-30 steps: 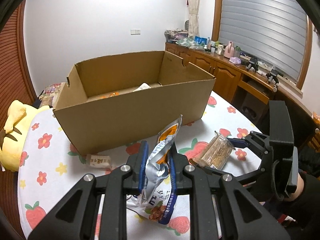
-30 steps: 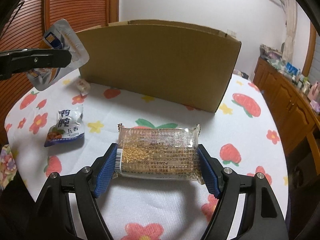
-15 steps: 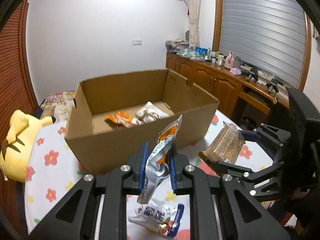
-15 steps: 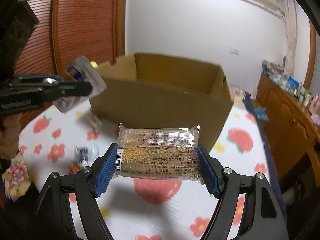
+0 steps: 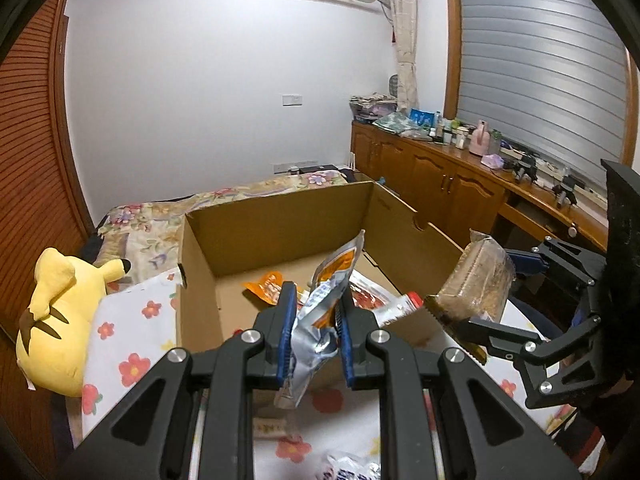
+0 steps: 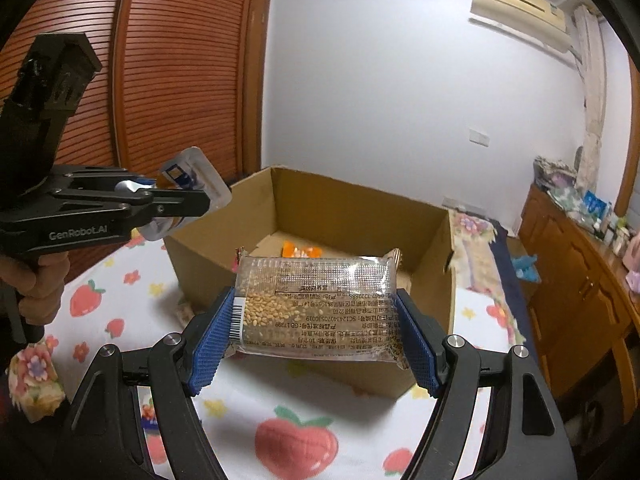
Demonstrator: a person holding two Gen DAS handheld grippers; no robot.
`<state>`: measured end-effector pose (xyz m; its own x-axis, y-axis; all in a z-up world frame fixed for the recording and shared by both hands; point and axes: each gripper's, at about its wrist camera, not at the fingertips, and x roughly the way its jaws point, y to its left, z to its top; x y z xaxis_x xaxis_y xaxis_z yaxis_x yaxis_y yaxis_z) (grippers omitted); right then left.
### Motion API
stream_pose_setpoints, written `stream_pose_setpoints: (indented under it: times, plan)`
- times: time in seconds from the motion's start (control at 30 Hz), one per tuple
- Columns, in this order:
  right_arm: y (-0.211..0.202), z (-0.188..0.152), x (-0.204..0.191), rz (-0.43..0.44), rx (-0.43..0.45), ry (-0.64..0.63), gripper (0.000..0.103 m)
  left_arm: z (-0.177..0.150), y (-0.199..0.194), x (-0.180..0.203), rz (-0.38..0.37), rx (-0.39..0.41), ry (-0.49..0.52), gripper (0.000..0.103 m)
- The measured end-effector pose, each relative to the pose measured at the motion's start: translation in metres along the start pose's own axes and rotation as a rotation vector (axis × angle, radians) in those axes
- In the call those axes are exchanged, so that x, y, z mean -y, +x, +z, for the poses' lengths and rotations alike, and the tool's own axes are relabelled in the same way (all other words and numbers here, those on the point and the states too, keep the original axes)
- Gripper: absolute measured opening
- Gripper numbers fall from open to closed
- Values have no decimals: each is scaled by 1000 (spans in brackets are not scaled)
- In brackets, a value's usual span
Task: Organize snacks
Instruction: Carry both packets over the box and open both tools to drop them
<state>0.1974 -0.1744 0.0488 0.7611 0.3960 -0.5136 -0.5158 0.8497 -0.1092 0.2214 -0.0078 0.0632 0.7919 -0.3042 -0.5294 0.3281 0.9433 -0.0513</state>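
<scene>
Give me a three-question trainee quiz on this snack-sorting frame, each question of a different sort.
1. True or false: the cardboard box is empty.
2. Which gripper holds the clear sesame bar packet? A) left gripper B) right gripper C) neither
3. Fill in: the left gripper is shut on a crumpled silver and orange ____.

Key
1. False: orange and other snack packets lie on its floor.
2. B: its blue pads press the packet's two short ends.
3. Pouch.
</scene>
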Motion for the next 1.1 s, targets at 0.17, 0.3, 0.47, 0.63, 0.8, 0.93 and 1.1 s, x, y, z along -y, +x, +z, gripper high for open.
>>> stream_pose_setpoints:
  times: [0.17, 0.3, 0.47, 0.63, 0.8, 0.93, 1.1]
  plan:
    - [14, 11, 7, 7, -4, 0, 78, 4, 23, -13, 8, -32, -20, 17]
    - [29, 19, 14, 15, -14, 26, 78, 6, 40, -21, 17, -47, -21, 17]
    - [45, 24, 18, 21, -33, 44, 78, 4, 57, -26, 18, -69, -11, 17]
    - [66, 29, 19, 30, -63, 49, 79, 4, 62, -32, 17, -74, -20, 17]
    - [89, 42, 19, 8, -95, 45, 79, 4, 61, -39, 38, -66, -28, 26]
    - [102, 48, 20, -18, -110, 50, 79, 4, 61, -45, 45, -66, -39, 28]
    - [112, 52, 23, -58, -118, 64, 83, 4, 58, -48, 54, -52, -40, 38]
